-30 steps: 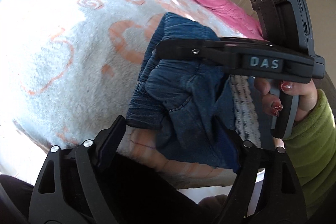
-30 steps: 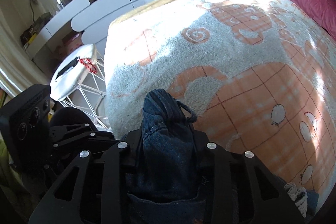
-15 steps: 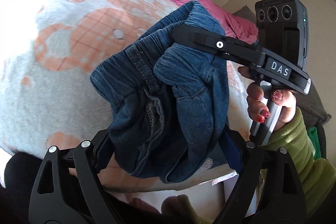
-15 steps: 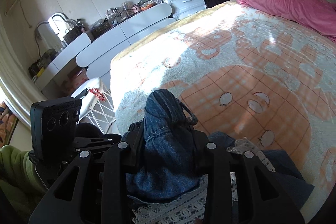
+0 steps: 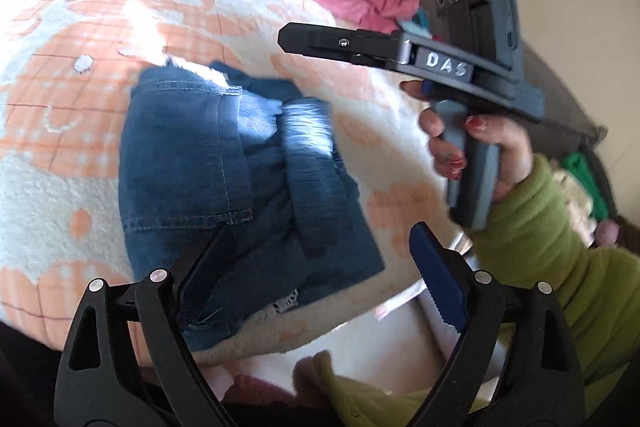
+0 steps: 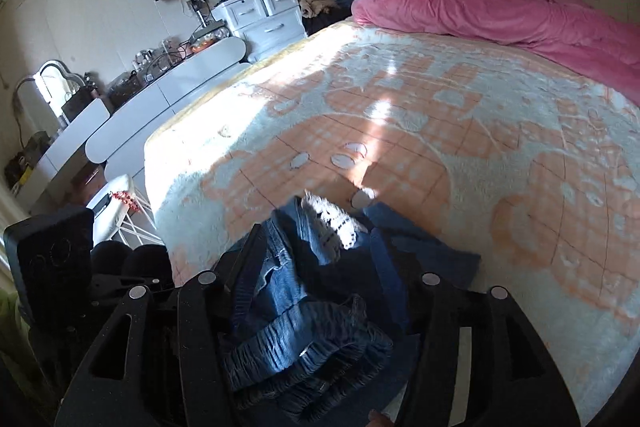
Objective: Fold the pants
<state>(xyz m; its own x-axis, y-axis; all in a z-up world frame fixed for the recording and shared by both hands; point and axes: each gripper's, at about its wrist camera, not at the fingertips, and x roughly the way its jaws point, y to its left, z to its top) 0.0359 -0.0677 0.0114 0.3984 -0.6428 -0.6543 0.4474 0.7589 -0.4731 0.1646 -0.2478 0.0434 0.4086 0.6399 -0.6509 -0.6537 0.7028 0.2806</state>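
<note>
The blue denim pants [image 5: 224,179] lie folded in a compact bundle on the white and orange blanket [image 5: 60,75] near the bed's front edge. They also show in the right wrist view [image 6: 320,287], with a white lace trim on top. My left gripper [image 5: 316,247] is open, its jaws wide apart just above the bundle's near end, holding nothing. My right gripper [image 6: 316,251] is open above the pants; from the left wrist view it [image 5: 304,41] hovers to the right of the bundle, clear of the cloth.
A pink duvet [image 6: 520,11] lies along the far side of the bed. A white dresser [image 6: 264,11], a long vanity [image 6: 160,95] and a small white stool [image 6: 116,203] stand beyond the bed's left edge. Clothes lie on the floor [image 5: 580,179] at the right.
Both grippers held the bunched pants up; now both have opened and let go. The pants lie folded on the blanket and the grippers have drawn back above them.
</note>
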